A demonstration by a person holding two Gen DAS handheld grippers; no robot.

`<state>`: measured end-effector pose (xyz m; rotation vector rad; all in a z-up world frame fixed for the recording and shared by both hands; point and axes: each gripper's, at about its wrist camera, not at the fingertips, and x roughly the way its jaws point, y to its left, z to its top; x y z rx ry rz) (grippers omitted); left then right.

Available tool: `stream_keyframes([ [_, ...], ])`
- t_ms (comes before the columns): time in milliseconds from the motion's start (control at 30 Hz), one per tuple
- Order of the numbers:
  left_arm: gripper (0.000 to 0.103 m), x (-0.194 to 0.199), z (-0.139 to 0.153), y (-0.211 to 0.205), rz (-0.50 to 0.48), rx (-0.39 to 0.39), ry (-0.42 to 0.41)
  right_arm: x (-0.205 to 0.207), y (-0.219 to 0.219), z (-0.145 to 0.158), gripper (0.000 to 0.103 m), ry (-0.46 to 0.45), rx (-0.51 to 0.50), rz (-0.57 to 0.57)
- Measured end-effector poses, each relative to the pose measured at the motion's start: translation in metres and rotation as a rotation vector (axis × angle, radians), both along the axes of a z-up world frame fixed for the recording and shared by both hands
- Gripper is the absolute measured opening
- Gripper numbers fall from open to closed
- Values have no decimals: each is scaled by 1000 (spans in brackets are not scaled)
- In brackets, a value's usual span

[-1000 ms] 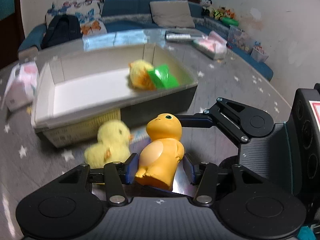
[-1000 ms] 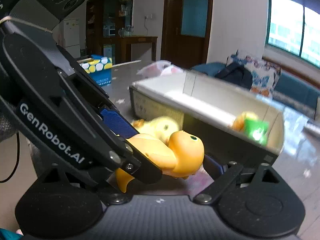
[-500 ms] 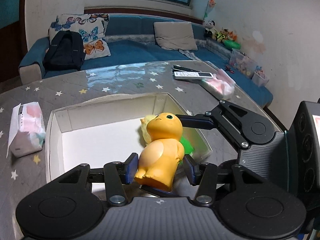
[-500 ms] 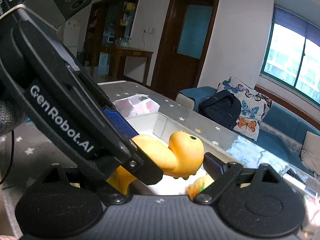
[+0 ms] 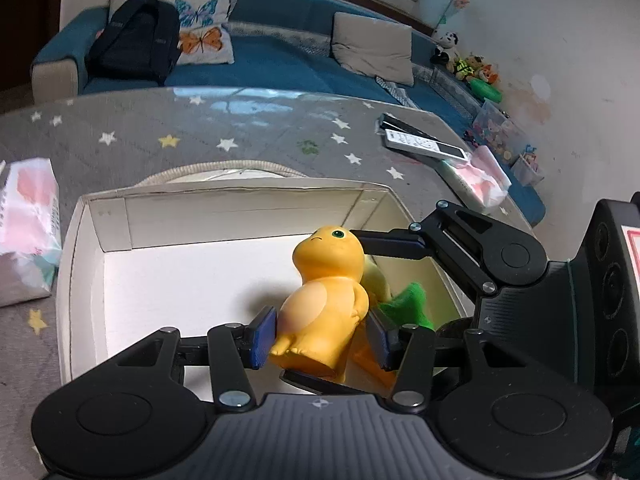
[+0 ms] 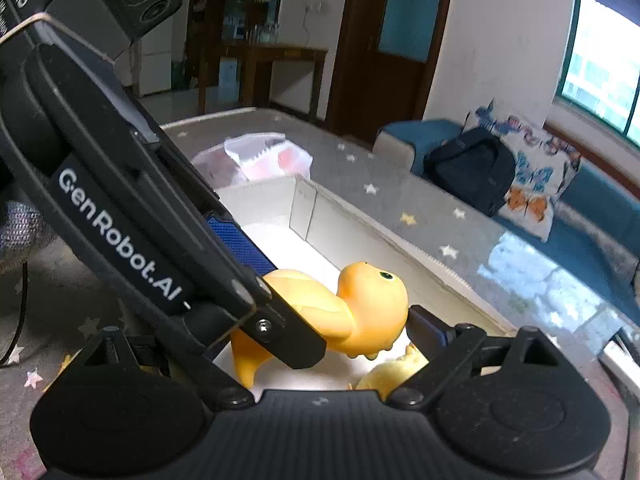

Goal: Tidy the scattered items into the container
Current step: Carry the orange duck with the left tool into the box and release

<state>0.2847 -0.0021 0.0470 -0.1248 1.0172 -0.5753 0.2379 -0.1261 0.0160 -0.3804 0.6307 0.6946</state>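
A grey star-patterned tabletop (image 5: 248, 136) is backed by a blue sofa (image 5: 280, 60) bearing a black backpack (image 5: 136, 44); a tissue pack (image 5: 24, 224) lies left of the white cardboard box (image 5: 240, 208), remote controls (image 5: 420, 142) beyond it. The smooth orange toy figure (image 5: 326, 304) is clamped by both the left gripper (image 5: 320, 338) and the right gripper (image 6: 320, 296) above the box, hiding part of a yellow plush (image 5: 378, 280) and a green item (image 5: 408, 304) inside; a dark door (image 6: 384, 40) is shown only by the right view.

A blue sofa (image 5: 280, 64) lines the white wall (image 5: 540, 20) beneath a window (image 6: 600, 60).
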Motion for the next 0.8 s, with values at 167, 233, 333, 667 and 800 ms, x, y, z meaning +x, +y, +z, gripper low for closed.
stream_keyframes([
  [167,52,14,-12,6,26,-29,49,16,3,-5,94,73,-26,20],
  [233,52,18,-18,8,33,-35,66,19,6,-7,94,90,-47,30],
  [333,52,22,-25,8,37,-33,89,21,10,-12,94,109,-79,44],
  [667,51,28,-39,13,58,-69,161,36,15,-16,94,171,-110,63],
  [800,49,30,-42,16,76,-91,177,34,16,-17,94,162,-113,71],
])
